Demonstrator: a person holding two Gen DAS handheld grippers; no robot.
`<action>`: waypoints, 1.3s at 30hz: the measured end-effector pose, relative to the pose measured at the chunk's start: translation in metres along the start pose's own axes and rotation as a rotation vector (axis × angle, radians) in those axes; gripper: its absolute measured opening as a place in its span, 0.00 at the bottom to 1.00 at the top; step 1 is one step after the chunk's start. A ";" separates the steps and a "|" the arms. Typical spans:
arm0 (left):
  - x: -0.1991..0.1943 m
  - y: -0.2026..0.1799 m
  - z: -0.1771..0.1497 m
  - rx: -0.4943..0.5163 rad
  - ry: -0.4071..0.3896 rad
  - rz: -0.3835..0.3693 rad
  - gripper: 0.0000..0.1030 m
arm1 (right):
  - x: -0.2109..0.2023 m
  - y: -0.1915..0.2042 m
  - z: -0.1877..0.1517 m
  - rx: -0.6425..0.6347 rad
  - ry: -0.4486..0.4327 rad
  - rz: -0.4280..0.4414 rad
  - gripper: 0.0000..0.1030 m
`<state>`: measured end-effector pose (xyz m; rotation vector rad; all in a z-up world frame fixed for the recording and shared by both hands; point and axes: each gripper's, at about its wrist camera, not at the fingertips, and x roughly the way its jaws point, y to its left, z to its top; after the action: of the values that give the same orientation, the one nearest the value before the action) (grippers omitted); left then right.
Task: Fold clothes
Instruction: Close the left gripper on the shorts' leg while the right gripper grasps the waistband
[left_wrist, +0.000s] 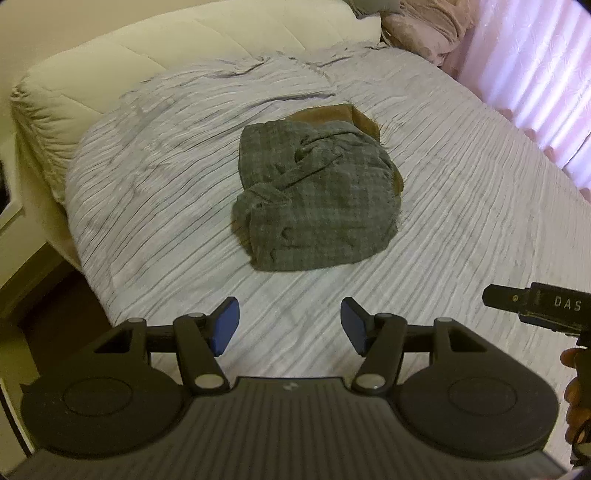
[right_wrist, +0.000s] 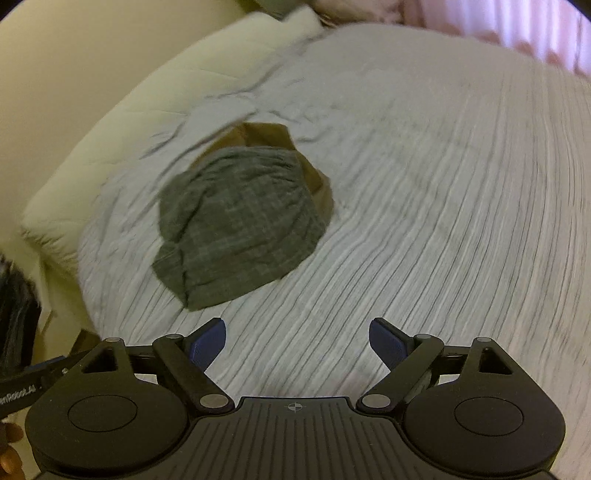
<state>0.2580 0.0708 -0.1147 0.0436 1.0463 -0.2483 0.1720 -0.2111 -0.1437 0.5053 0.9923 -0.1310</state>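
A grey checked garment (left_wrist: 317, 195) lies bunched in the middle of the bed, on top of a brown garment (left_wrist: 360, 118) whose edges show past its far and right sides. Both rest on a ribbed pale bedspread (left_wrist: 461, 206), with a cream quilt (left_wrist: 122, 59) rolled along the far left edge and pink curtains (left_wrist: 535, 74) beyond the right edge. The left gripper (left_wrist: 290, 325) and right gripper (right_wrist: 297, 341) hover over bare bedspread near the pile, jaws apart and empty, nothing between them and the garments.
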 end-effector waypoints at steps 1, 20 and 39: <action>0.007 0.004 0.005 0.000 0.006 -0.005 0.55 | 0.007 0.000 0.004 0.018 0.003 -0.005 0.85; 0.127 0.050 0.060 -0.095 0.083 -0.125 0.49 | 0.140 -0.055 0.018 0.624 0.033 0.236 0.68; 0.209 0.063 0.073 -0.112 0.092 -0.141 0.48 | 0.256 -0.089 0.021 0.851 -0.049 0.256 0.53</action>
<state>0.4334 0.0825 -0.2627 -0.1214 1.1553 -0.3173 0.2993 -0.2683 -0.3766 1.3935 0.7832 -0.3378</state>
